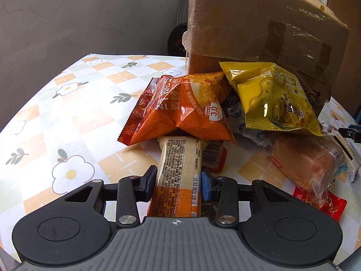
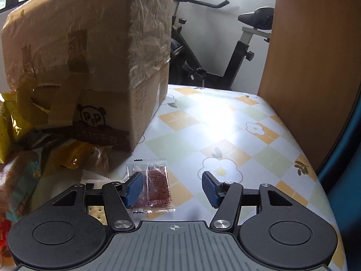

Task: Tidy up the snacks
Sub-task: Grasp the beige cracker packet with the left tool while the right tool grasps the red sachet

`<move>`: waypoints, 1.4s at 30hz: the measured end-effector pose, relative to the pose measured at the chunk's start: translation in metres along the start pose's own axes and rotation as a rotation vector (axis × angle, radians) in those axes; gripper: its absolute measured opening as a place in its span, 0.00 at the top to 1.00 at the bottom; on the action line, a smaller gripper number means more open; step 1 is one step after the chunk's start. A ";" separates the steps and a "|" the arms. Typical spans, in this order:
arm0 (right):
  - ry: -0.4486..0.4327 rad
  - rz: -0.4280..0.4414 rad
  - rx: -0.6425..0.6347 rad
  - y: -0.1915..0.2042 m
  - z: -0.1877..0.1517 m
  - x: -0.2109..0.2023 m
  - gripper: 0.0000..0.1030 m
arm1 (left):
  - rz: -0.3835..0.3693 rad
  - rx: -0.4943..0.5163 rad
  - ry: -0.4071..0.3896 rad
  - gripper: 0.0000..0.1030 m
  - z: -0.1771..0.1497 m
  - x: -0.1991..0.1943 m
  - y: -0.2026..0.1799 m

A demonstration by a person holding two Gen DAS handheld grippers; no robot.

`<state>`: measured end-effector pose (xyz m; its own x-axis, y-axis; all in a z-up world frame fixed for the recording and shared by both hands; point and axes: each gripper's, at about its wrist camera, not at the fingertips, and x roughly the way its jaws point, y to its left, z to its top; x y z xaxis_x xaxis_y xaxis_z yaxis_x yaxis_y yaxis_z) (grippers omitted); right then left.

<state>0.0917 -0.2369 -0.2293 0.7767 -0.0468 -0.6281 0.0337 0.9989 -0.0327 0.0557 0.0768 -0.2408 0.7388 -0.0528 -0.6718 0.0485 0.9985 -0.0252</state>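
Pinching the cream-and-orange snack bar (image 1: 178,176), my left gripper (image 1: 178,178) has both pads pressed on its sides — but the bar's far end is tucked under the orange chip bag (image 1: 180,108), with the yellow chip bag (image 1: 275,99) leaning just beyond. If I pull back fast, I expect the pile to slide toward the table edge.

On the right wrist view, my right gripper (image 2: 172,186) stands spread with nothing gripped; the clear red-snack sachet (image 2: 155,187) lies just inside its left pad (image 2: 134,188). Closing now could nip only an edge and let the sachet slip — the cardboard box (image 2: 90,67) stands ahead to the left.
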 end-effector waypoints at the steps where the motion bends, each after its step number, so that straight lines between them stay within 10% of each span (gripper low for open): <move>1: 0.007 0.009 -0.014 0.003 0.000 0.002 0.48 | 0.003 0.001 0.000 0.59 0.000 0.001 -0.001; 42: -0.026 0.108 0.011 0.009 -0.008 0.008 0.55 | 0.007 -0.024 -0.010 0.47 0.012 0.014 -0.001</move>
<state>0.0931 -0.2278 -0.2405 0.7924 0.0611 -0.6070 -0.0441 0.9981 0.0430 0.0744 0.0751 -0.2416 0.7457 -0.0461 -0.6647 0.0276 0.9989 -0.0383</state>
